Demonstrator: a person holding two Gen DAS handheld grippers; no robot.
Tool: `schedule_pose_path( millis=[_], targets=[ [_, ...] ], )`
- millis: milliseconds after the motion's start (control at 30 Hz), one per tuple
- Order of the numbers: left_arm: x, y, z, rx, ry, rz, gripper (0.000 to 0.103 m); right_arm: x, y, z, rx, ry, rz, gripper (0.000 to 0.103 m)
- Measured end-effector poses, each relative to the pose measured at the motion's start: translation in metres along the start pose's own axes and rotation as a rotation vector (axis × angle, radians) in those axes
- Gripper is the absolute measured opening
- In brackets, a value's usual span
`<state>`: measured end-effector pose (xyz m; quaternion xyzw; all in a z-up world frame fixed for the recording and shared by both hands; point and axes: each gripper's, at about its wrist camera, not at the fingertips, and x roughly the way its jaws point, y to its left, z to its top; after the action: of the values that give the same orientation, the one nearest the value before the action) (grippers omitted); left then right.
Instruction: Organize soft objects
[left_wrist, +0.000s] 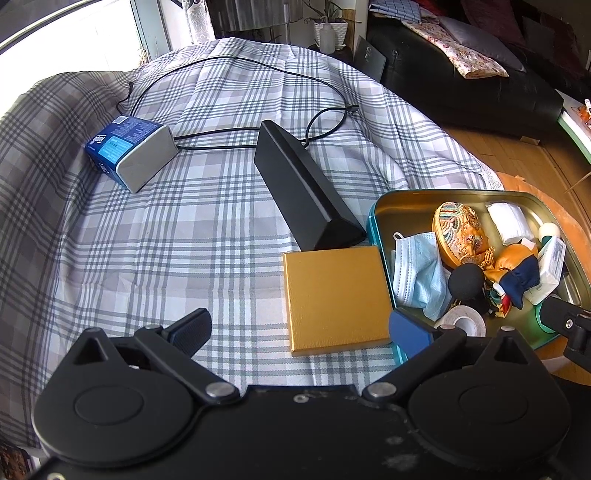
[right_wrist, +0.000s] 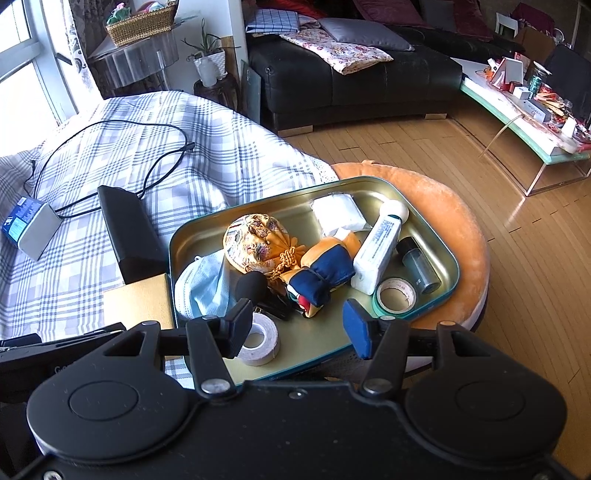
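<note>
A metal tin tray (right_wrist: 192, 236) (left_wrist: 402, 206) holds a blue face mask (right_wrist: 201, 286) (left_wrist: 417, 269), an embroidered orange pouch (right_wrist: 255, 240) (left_wrist: 461, 230), an orange and navy cloth bundle (right_wrist: 325, 266) (left_wrist: 517, 269), a white soft packet (right_wrist: 338, 212) (left_wrist: 508, 221), a black foam ball (right_wrist: 251, 286), a white tube (right_wrist: 380, 243), a small bottle (right_wrist: 417, 266) and tape rolls (right_wrist: 258, 341) (right_wrist: 395, 295). My right gripper (right_wrist: 299, 332) is open and empty, just above the tray's near edge. My left gripper (left_wrist: 299, 328) is open and empty over the plaid cloth, left of the tray.
On the plaid cloth (left_wrist: 166, 229) lie a gold square box (left_wrist: 336, 299), a black wedge-shaped box (left_wrist: 303, 188), a blue and grey box (left_wrist: 129, 151) and a black cable (left_wrist: 258, 96). The tray sits on an orange cushion (right_wrist: 461, 221). A black sofa (right_wrist: 351, 81) stands behind.
</note>
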<state>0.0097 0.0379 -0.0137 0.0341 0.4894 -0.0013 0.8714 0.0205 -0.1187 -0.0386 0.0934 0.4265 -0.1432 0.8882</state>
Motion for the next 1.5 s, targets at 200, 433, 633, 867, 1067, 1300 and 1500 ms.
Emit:
schedule_pose_path(
  millis=[200,433,633,867,1067,1300,1500],
  targets=[
    [-0.0002,-0.0028,0.0001,0.013,-0.005,0.003,0.103,0.0027,-0.0031,0.0012,0.015,0.015,0.017,0.054],
    [-0.0014,-0.0038,0.0004,0.020,-0.008,0.002,0.103,0.0029,-0.0025,0.0006,0.016,0.016,0.018,0.054],
    [-0.0007,-0.0039,-0.0001,0.022,0.000,0.006,0.103,0.0026,-0.0029,0.0009,0.013,0.016,0.016,0.054],
    [0.0002,-0.0034,-0.0011,0.026,0.006,0.003,0.103,0.0024,-0.0017,0.0010,0.008,0.016,0.011,0.054],
    [0.0006,-0.0023,-0.0020,0.024,0.008,0.001,0.103,0.0022,-0.0017,0.0010,0.008,0.016,0.011,0.054],
    [0.0025,-0.0014,-0.0029,0.019,0.016,0.004,0.103,0.0023,-0.0027,0.0009,0.009,0.015,0.011,0.054],
    [0.0037,-0.0025,-0.0035,0.021,0.017,0.013,0.103,0.0023,-0.0028,0.0010,0.008,0.015,0.012,0.054]
  ],
)
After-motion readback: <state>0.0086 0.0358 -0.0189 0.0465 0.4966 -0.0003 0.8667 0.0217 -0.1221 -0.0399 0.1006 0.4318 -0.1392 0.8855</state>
